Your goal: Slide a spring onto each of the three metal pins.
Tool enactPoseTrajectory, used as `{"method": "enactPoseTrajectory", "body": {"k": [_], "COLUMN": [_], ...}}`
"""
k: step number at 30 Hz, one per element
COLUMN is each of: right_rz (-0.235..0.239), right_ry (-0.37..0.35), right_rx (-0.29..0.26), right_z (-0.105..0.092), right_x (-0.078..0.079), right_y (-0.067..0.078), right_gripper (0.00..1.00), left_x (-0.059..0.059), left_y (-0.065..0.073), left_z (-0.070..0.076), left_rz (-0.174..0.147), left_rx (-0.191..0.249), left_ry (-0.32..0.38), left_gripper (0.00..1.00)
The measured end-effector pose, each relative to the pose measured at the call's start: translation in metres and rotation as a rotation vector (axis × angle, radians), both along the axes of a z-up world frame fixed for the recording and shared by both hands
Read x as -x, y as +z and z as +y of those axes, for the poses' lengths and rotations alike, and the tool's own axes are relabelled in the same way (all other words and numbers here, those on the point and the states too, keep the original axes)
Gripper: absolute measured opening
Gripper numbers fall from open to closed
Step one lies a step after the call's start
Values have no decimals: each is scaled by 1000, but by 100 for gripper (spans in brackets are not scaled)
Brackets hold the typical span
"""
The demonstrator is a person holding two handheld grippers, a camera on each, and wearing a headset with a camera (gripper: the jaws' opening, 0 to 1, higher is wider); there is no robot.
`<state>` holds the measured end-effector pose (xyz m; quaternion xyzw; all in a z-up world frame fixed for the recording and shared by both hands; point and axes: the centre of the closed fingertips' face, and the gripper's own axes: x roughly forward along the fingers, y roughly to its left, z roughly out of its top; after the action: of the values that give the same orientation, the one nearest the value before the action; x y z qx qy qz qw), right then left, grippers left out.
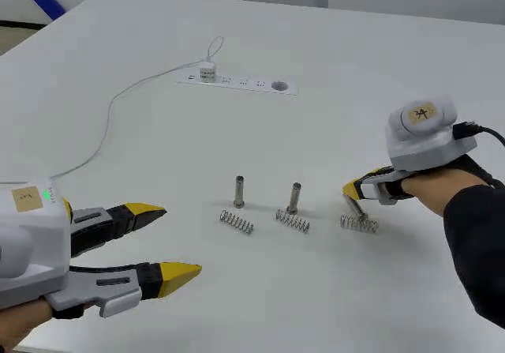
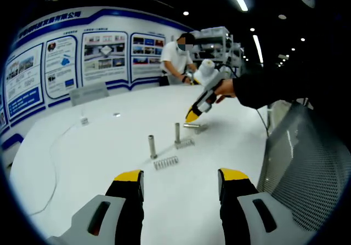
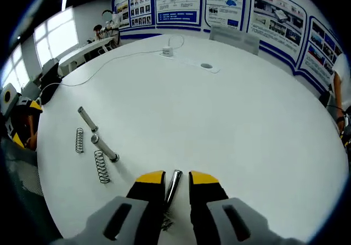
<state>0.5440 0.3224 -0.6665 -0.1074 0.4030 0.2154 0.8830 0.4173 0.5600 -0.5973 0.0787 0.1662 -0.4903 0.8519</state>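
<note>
R gripper [image 1: 353,192] jaws pinch right pin [image 1: 356,209], tilted; its foot seems to touch right spring [image 1: 359,224] on desk [image 1: 158,132]. L gripper [image 1: 170,241] jaws spread, front-left. Left pin [image 1: 239,192], mid pin [image 1: 294,197] upright, w/ left spring [image 1: 236,222], mid spring [image 1: 293,221] lying just in front.

Head view looks down on the counter [image 1: 331,53] from just behind the left tool [image 1: 180,240]. Left tool view faces low toward the right tool [image 2: 193,115]; right tool view sits close over the tilted pin [image 3: 174,183] in its jaws. All share the springs [image 1: 237,222].
</note>
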Motion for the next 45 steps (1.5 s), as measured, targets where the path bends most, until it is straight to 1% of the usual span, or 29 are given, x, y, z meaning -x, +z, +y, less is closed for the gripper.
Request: {"method": "enactPoseTrajectory", "body": {"k": [3, 5, 9, 15, 26, 29, 31, 35, 40, 43, 45], "right_rz": [14, 26, 49, 61, 83, 86, 77, 85, 90, 96, 88], "right_ry": [-6, -22, -47, -54, -77, -68, -53, -53, -24, -34, -43], "right_rx": [-2, 13, 14, 17, 29, 51, 80, 88, 125, 116, 99], "right_z": [3, 1, -1, 1, 0, 2, 2, 2, 3, 1, 0], "right_x": [0, 0, 1, 1, -2, 0, 0, 0, -2, -2, -2], "right_y": [-4, -9, -15, -19, -20, -20, -20, -20, -20, -20, -20], "right_gripper": [18, 18, 16, 15, 11, 10, 9, 9, 9, 9, 9], "left_x": [0, 0, 0, 0, 1, 1, 1, 1, 2, 2, 1], "left_y": [0, 0, 0, -1, -2, -2, -2, -2, -2, -1, -1], "left_z": [0, 0, -1, -1, -1, -2, -2, -1, -1, -1, -1], "left_rz": [1, 1, 2, 4, 8, 10, 10, 11, 11, 10, 8], "left_rx": [1, 0, 2, 5, 5, 6, 7, 5, 1, 0, 2], "left_ry": [0, 0, -2, -3, -6, -7, -7, -7, -8, -7, -4], "left_gripper": [56, 56, 55, 55, 55, 54, 54, 54, 54, 53, 53]}}
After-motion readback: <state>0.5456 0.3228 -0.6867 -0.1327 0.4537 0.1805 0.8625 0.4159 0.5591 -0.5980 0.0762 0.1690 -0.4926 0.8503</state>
